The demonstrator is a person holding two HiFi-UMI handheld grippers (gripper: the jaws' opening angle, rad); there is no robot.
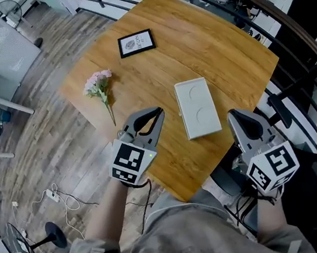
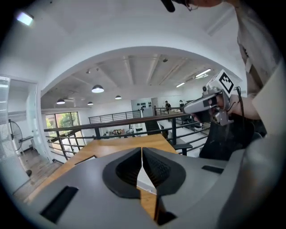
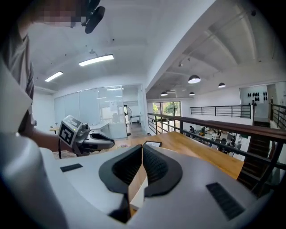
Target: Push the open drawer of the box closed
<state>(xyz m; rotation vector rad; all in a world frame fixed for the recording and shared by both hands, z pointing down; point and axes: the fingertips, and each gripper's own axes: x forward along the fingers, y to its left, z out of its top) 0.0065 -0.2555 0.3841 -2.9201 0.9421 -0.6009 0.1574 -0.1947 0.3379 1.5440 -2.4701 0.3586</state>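
So in the head view there's a light brown wooden surface (image 1: 211, 44) turned like a diamond, and the flat white rectangular box (image 1: 197, 107) lies a bit right of the middle of the frame, with two round shapes pressed into its top. From up here I honestly can't tell where its drawer front is or how far out it sits. The left gripper (image 1: 157, 115) is at lower centre-left, just beside the box's near end but not touching it. In its own view the dark fingers (image 2: 154, 167) are pressed together at the tips with nothing between them. The right gripper (image 1: 235, 116) is at the lower right, over the surface's near edge and to the right of the box, also clear of it, and its fingers (image 3: 154, 166) are together and empty too. Further up the frame there's a black-framed picture (image 1: 136, 43) lying flat, and a small bunch of pink flowers (image 1: 99, 86) near the left edge of the surface.
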